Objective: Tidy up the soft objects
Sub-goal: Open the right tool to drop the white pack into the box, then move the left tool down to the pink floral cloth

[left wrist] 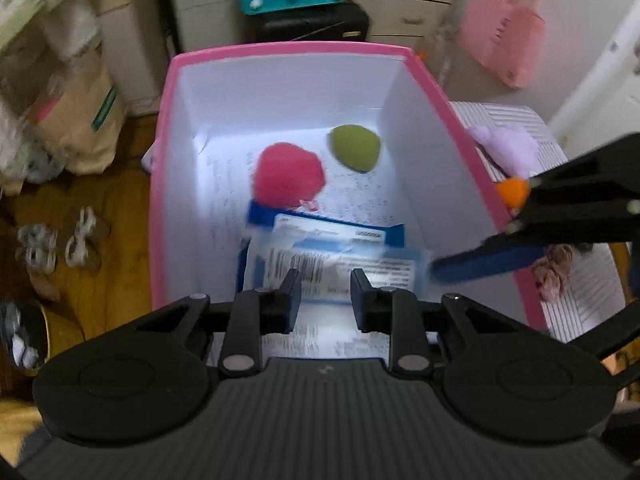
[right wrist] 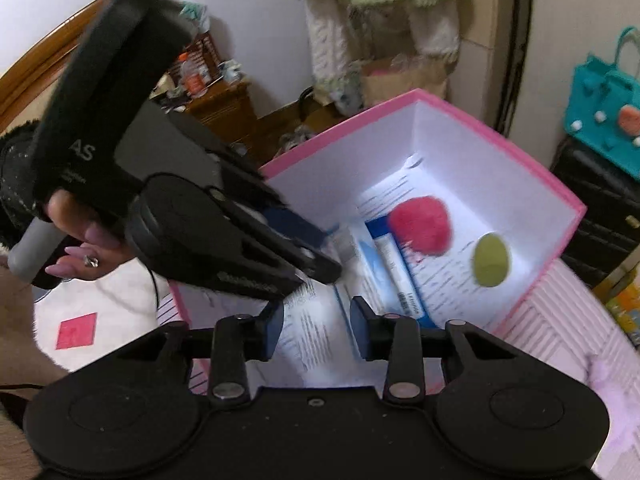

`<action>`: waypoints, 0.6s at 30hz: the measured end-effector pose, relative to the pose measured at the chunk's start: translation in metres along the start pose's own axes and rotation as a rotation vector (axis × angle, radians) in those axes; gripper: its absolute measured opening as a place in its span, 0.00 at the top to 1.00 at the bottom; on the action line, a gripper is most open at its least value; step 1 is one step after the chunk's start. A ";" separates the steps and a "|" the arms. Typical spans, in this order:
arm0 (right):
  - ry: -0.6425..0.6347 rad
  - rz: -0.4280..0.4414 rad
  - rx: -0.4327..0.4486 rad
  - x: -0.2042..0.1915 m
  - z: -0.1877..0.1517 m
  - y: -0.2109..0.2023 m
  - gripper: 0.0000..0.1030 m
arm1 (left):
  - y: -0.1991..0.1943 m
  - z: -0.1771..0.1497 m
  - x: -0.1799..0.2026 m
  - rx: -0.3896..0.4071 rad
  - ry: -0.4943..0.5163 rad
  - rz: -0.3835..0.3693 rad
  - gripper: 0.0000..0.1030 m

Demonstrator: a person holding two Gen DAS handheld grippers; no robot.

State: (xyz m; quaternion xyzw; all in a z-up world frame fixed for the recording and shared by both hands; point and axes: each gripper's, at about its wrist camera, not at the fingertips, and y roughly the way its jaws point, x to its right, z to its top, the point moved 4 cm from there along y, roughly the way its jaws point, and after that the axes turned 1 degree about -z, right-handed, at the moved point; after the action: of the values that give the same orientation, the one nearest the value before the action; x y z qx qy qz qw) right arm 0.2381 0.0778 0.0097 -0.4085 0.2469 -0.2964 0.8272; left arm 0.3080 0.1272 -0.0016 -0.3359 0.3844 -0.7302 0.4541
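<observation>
In the left wrist view, the left gripper (left wrist: pixel 325 292) sits at lower centre, its fingers apart and empty above the pink box (left wrist: pixel 158 184). Inside, mid-frame, lie the red pompom (left wrist: pixel 289 178), the green sponge (left wrist: pixel 355 148) and a blue-white packet (left wrist: pixel 320 252). At right, the right gripper (left wrist: pixel 472 256) reaches over the rim; its fingers also stand apart and empty in its own view. A lilac plush (left wrist: pixel 508 148) waits outside on the striped surface (left wrist: pixel 576 280), upper right. The grippers are close together and may collide, or nudge the box wall.
</observation>
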 end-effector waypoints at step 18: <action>0.078 0.007 0.192 0.015 -0.028 -0.064 0.63 | -0.036 -0.019 -0.001 0.104 -0.042 0.017 0.69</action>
State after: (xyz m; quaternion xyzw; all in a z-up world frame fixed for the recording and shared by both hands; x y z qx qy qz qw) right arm 0.2124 0.0211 0.0444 -0.3147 0.2509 -0.3313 0.8534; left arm 0.2775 0.1437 0.0202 -0.3241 0.3392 -0.7380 0.4850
